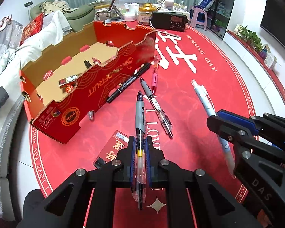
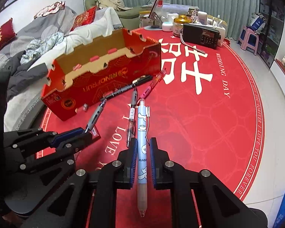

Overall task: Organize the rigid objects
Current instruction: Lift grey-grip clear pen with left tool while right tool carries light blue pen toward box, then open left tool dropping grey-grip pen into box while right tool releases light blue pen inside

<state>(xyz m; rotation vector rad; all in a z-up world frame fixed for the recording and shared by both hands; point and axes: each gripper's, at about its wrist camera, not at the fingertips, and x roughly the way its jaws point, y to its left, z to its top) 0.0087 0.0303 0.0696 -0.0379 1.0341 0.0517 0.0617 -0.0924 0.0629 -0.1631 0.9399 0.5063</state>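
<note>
My left gripper (image 1: 140, 140) is shut on a grey-grip clear pen (image 1: 139, 114), held above the red mat (image 1: 190, 117) with its tip pointing away. My right gripper (image 2: 143, 142) is shut on a light blue rabbit-print pen (image 2: 142, 117), also lifted. Each gripper shows in the other view: the right gripper (image 1: 215, 116) at the right, the left gripper (image 2: 86, 133) at the left. A black marker (image 1: 129, 83), a pink pen (image 1: 154, 74) and a second grey-grip pen (image 1: 155, 106) lie on the mat beside the open red cardboard box (image 1: 108, 79). The box holds a few small items (image 1: 68, 81).
A small red card pack (image 1: 114, 148) and a tiny clear cap (image 1: 91, 115) lie on the mat near the box's front corner. A black radio (image 1: 169, 21) and jars (image 1: 145, 13) stand at the mat's far edge. A sofa with bedding (image 2: 38, 43) sits left.
</note>
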